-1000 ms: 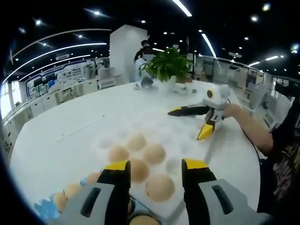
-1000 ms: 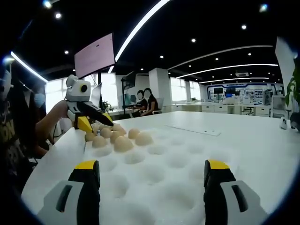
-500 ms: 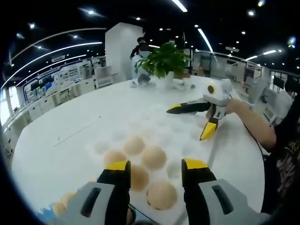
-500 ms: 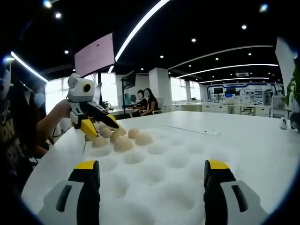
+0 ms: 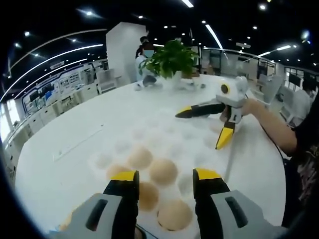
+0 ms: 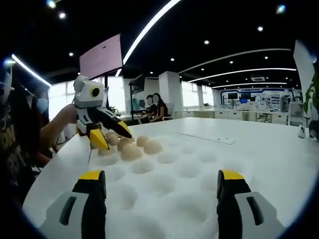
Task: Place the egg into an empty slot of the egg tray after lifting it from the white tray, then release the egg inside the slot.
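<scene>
1. Open-plan office space lies behind everything, with ceiling strip lights and seated people far off; a potted plant stands at the far edge of the round white surface.
2. On that surface sits the white egg tray, most of its slots empty; a cluster of eggs fills the slots near the left tool.
3. Left tool: jaws parted moderately, nothing between them, hovering above the eggs. I cannot make out the white tray, so which egg is the one to move is uncertain.
4. Right tool: jaws spread wide and empty, low over vacant slots at the tray's other end.
5. Risk, as I judge it: the left tool may close on an egg already seated in a slot, or squeeze too hard and crack the shell; a tilted release could let the egg roll out of its slot.
</scene>
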`<state>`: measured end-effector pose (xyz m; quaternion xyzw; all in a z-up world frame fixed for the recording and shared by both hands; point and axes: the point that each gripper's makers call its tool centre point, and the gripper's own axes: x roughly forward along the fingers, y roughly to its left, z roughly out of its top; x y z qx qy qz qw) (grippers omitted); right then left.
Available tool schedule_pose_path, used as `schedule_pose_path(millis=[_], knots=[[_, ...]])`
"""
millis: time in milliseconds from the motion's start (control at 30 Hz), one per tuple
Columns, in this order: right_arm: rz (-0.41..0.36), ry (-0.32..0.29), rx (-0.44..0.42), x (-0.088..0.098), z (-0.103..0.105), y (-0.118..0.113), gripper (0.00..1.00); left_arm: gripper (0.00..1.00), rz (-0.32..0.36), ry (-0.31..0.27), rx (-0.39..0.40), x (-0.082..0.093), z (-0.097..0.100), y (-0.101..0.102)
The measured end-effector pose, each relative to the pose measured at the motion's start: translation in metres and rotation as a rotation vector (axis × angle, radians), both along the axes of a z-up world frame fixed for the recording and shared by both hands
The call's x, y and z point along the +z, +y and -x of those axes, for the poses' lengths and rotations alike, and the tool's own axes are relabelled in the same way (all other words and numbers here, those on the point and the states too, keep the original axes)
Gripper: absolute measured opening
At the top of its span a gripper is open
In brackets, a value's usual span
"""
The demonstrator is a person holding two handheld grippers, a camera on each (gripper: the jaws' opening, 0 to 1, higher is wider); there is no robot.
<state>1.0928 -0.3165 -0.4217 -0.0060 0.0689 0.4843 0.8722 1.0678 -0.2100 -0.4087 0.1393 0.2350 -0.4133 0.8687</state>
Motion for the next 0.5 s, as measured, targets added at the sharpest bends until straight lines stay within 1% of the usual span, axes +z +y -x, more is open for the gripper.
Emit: schedule_pose_path(millis=[133,500], knots=[[0.001,0.0,0.0,-0.0002,0.0,0.0003,0.96,0.44,-0.021,0.0,-0.004,-0.0021,-0.0028,0.0],[0.003,0.001,-0.002,-0.0003,-0.0002,0.0007,0.96,0.44,-0.039,0.009,-0.008,-0.0057,-0.0089,-0.0009]])
